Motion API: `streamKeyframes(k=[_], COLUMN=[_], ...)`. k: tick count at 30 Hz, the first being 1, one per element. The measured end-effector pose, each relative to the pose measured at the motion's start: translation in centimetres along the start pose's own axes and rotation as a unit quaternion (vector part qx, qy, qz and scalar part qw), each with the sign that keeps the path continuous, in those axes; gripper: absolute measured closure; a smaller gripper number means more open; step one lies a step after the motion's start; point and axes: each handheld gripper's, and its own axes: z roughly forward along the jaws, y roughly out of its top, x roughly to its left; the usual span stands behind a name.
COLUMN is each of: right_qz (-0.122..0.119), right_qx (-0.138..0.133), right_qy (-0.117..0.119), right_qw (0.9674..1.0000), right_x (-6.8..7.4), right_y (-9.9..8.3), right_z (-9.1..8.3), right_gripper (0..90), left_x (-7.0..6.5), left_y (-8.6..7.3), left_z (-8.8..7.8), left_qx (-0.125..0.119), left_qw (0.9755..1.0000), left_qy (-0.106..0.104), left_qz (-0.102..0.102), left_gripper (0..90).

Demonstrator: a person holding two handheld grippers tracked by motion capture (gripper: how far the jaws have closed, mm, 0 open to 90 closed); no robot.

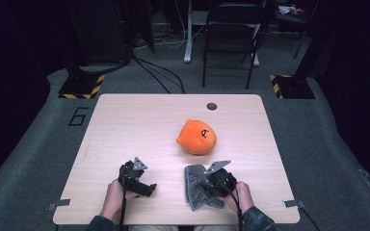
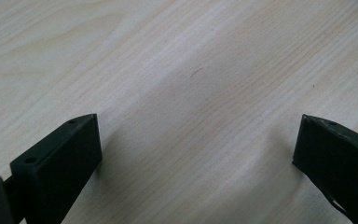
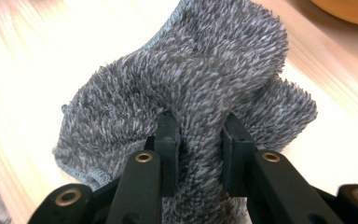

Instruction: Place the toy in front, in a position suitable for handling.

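Grey cloth (image 3: 186,88) pinched by right gripper (image 3: 199,135), bunched ridge running away from jaws

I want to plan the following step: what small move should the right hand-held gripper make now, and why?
Probably lift a little. The right hand-held gripper is pinching a fold of the fluffy grey cloth, the rest of which lies on the light wooden table; the round orange plush toy sits just beyond.

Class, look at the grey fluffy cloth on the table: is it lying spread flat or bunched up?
Bunched up. The right gripper pinches a raised ridge of the grey cloth between its jaws, and the pile humps and folds rather than lying flat on the table.
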Motion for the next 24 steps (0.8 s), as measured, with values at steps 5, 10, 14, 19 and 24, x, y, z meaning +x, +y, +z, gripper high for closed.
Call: streamKeyframes(k=[5,10,14,19,24], right_qz=[0.013,0.038,0.056,0.085,0.119], right_qx=[-0.006,-0.015,-0.018,-0.019,-0.023], right_qy=[-0.008,-0.023,-0.037,-0.062,-0.095], right_qw=[0.9999,0.9989,0.9976,0.9942,0.9881], right_x=[-0.7,-2.4,-3.8,-5.7,-8.0], right_y=[-0.7,-1.5,-2.3,-3.4,-4.4], right_z=[-1.3,-2.9,-4.0,-5.1,-6.1], right_gripper=[71.9,71.9,71.8,71.8,71.6], left_x=[0.0,0.0,0.0,0.0,0.0], left_y=[0.0,0.0,-0.1,-0.1,-0.1], left_z=[-0.1,0.0,0.0,0.0,0.0], left_qx=[0.003,-0.002,-0.002,-0.003,-0.003], left_qw=[1.0000,1.0000,1.0000,1.0000,1.0000], left_qy=[-0.002,0.001,0.000,-0.002,-0.002], left_qz=[0.000,-0.002,-0.003,-0.002,-0.001], left_gripper=[0.6,0.6,0.6,0.6,0.6])
